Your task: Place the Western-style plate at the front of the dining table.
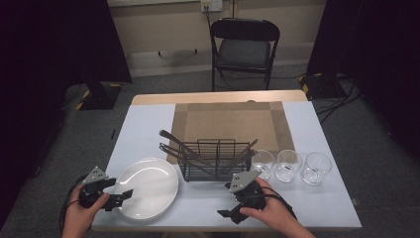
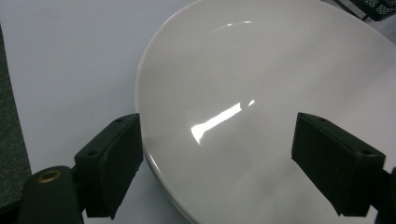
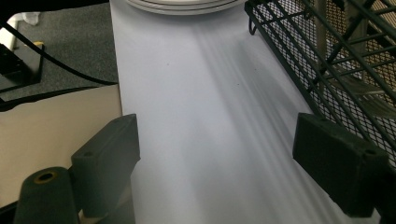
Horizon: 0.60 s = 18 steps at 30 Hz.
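Plate (image 1: 147, 187) lies on the white cloth (image 1: 148, 126), left of the rack (image 1: 214, 161); left gripper (image 1: 125, 196) spread wide, straddling its near rim; right gripper (image 1: 223, 214) spread, empty, above bare cloth.

A bare strip of white mat (image 1: 198, 201) lies between plate (image 1: 148, 186) and wire rack (image 1: 214, 161), 3 glasses (image 1: 289, 166) crowding its right.

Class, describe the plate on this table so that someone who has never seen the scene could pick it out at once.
Start at the black wire rack in the middle of the table. Just to its left, near the front edge, lies the white plate, with the open left gripper at its rim. It is round, shallow and opaque; the three glasses right of the rack are clear.
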Tool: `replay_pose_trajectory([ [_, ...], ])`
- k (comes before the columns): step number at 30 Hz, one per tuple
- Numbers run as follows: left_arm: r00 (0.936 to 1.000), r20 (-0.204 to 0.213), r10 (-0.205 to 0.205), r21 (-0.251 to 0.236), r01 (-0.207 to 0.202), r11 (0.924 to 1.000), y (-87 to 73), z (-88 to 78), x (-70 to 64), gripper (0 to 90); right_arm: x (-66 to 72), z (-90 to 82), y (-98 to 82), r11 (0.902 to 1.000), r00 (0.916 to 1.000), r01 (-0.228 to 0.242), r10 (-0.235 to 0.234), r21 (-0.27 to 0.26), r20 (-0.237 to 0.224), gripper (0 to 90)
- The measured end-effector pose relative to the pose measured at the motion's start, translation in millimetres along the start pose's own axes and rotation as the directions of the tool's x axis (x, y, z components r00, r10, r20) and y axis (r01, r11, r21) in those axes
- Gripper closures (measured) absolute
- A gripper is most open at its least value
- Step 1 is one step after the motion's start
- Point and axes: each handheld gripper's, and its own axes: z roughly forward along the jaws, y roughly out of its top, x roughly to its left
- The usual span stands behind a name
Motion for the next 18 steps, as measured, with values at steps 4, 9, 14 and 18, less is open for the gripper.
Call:
replay_pose_trajectory([
  [4,0.9999,0.002,-0.011,-0.005,0.011,0.9999,0.4,-0.4,1.4,16.4,-0.1,1.9,0.6,1.0000,1.0000,0.006,-0.006,0.003,-0.002,14.0],
  [9,1.0000,0.002,-0.008,-0.004,0.008,1.0000,0.3,-0.2,1.9,16.3,1.1,6.1,0.7,1.0000,0.9999,0.009,-0.009,0.003,-0.009,14.0],
  [14,0.9999,-0.004,-0.011,-0.001,0.011,0.9999,-1.0,-0.7,4.0,16.4,1.5,10.1,1.9,0.9999,0.9997,0.011,-0.011,0.000,-0.020,14.0],
  [18,0.9998,-0.003,-0.020,-0.005,0.020,0.9998,-1.5,-0.6,4.7,16.4,1.9,12.9,2.9,0.9999,0.9995,0.016,-0.016,0.001,-0.026,14.0],
])
